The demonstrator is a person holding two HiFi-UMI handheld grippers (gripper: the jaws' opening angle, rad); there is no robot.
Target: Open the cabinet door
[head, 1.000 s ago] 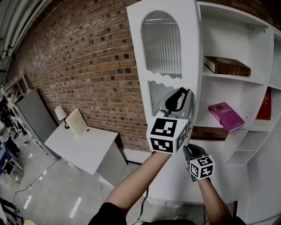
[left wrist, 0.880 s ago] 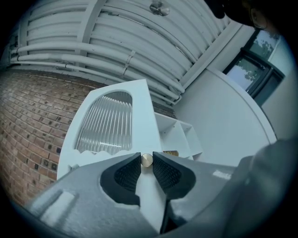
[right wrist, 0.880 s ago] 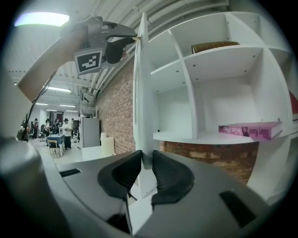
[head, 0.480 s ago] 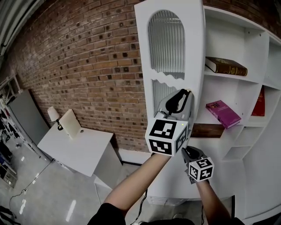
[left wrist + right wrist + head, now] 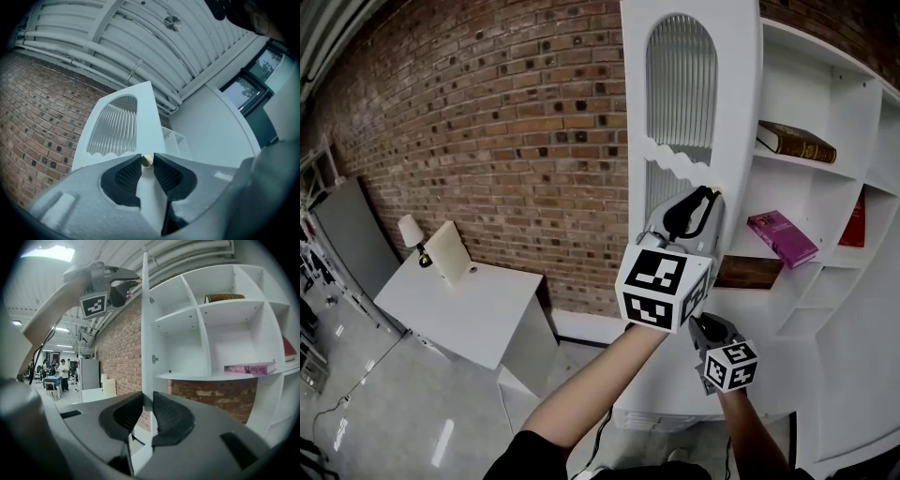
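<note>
The white cabinet door (image 5: 689, 112), with an arched ribbed-glass pane, stands swung out from the shelf unit (image 5: 825, 103). My left gripper (image 5: 705, 194) is shut on the small brass knob (image 5: 147, 161) at the door's free edge, which sits between its dark pads (image 5: 123, 177). Lower down, my right gripper (image 5: 705, 325) has the door's thin edge (image 5: 146, 333) between its jaws. They are closing and the pads (image 5: 169, 417) look to touch the edge. The right gripper view shows the left gripper (image 5: 123, 289) high on the same edge.
Open shelves hold a brown book (image 5: 797, 142), a magenta book (image 5: 781, 236) and a red book (image 5: 853, 220). A brick wall (image 5: 487, 141) runs behind. A white desk (image 5: 459, 309) with a lamp (image 5: 412, 234) stands to the left. People (image 5: 61, 373) stand far off.
The door and both grippers have shifted to the right in the head view, the door swinging wider. Both grippers stay on its free edge.
</note>
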